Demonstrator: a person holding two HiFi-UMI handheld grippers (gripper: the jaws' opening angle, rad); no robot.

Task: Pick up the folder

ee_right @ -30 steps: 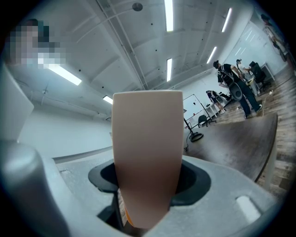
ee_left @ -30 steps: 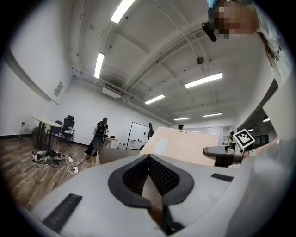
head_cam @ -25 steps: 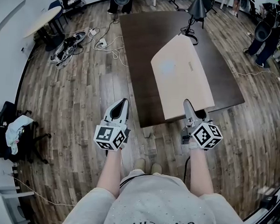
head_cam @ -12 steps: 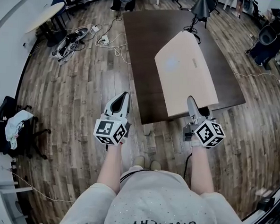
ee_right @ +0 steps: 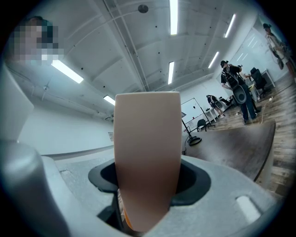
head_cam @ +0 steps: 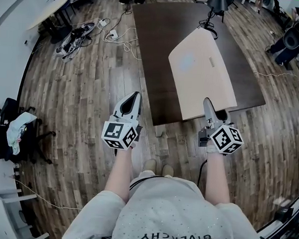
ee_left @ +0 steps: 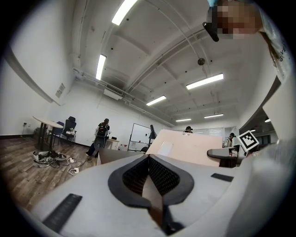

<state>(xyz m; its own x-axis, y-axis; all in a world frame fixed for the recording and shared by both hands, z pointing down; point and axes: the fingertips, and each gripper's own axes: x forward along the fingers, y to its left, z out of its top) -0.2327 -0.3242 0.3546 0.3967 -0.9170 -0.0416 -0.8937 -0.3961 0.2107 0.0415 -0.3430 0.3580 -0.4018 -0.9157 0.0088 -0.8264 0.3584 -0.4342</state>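
From above, the left gripper (head_cam: 134, 98) points out over the wooden floor (head_cam: 81, 87), just beside the near corner of the dark table (head_cam: 154, 41). Its jaws come to a point and nothing is in them. The right gripper (head_cam: 207, 106) has its jaws on the near edge of the beige folder (head_cam: 203, 74), which stretches away from it over the table.

Along the left gripper's own jaws, the two grey halves meet at the tip with only a thin seam between them, and they hold nothing. Off to its right the folder slants upward, with the other gripper at the folder's near edge.

Along the right gripper's jaws, the folder fills the middle of the view. Its edge sits deep in the gap and the dark pads are clamped on it from both sides, held partly apart by it. The table top lies beyond, to the right.
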